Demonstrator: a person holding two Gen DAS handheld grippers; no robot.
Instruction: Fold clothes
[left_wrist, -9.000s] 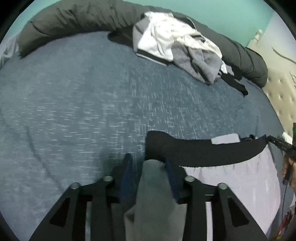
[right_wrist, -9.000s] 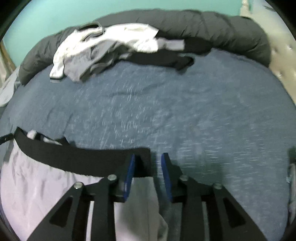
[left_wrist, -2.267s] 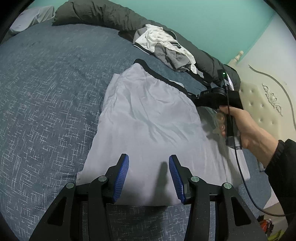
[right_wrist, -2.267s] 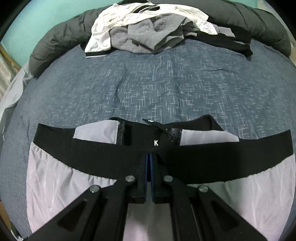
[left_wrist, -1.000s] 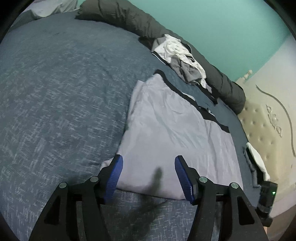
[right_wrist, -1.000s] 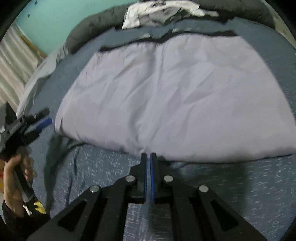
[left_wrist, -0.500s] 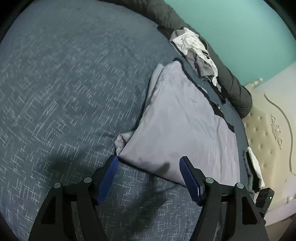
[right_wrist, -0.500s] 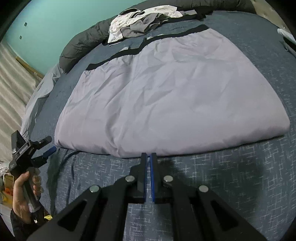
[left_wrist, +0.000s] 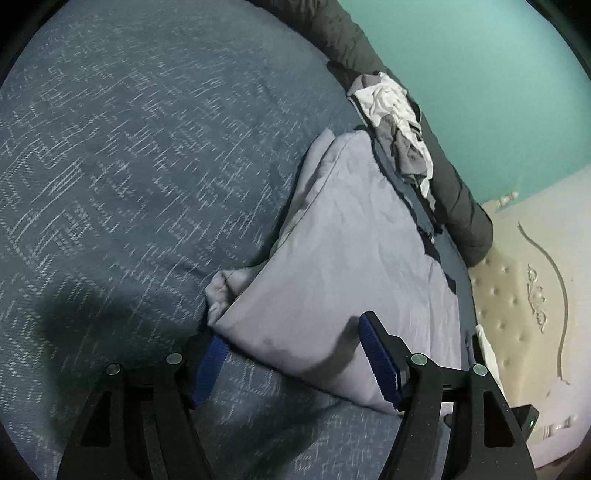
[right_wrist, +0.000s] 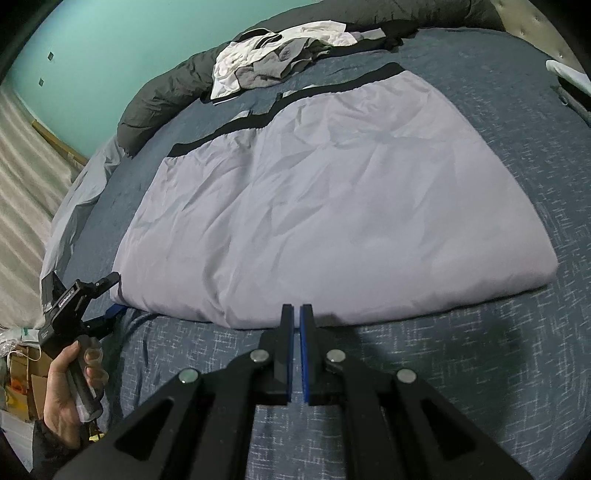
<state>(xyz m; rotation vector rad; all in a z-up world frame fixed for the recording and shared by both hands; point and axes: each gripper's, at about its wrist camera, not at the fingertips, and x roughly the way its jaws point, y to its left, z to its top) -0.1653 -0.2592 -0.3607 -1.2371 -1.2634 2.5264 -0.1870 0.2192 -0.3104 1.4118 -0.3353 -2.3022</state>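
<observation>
Lilac skirt (right_wrist: 332, 192): pale, lightly creased fabric with a black elastic waistband (right_wrist: 280, 99), laid flat on the bed (right_wrist: 461, 387), waistband toward the far edge, hem toward the near edge; the near left corner of the hem is bunched into a small rumpled tuck (left_wrist: 221, 291).

Left gripper (left_wrist: 291, 354): black frame, blue ribbed pads (left_wrist: 380, 362) spread wide apart, set low at the near left corner of the skirt; the rumpled corner lies between the two pads, nothing pinched; seen from the right wrist view, it is held in a bare hand (right_wrist: 70, 387) with a dark sleeve at the near left edge of the bed.

Right gripper (right_wrist: 296, 314): black frame, fingers brought together with only a thin slit between them, holding nothing; tips just short of the hem near its middle, over bare bedspread; whether the tips touch the hem cannot be told.

Bed: blue-grey bedspread with pale woven flecks.

Pile of clothes (right_wrist: 273, 51): white and grey garments heaped at the far edge, well apart from the skirt, resting against a dark grey rolled duvet (right_wrist: 162, 99) that runs along that edge.

Headboard (left_wrist: 524, 302): cream, tufted, at the right edge of the bed.

Wall (right_wrist: 110, 48): teal, behind the duvet.
</observation>
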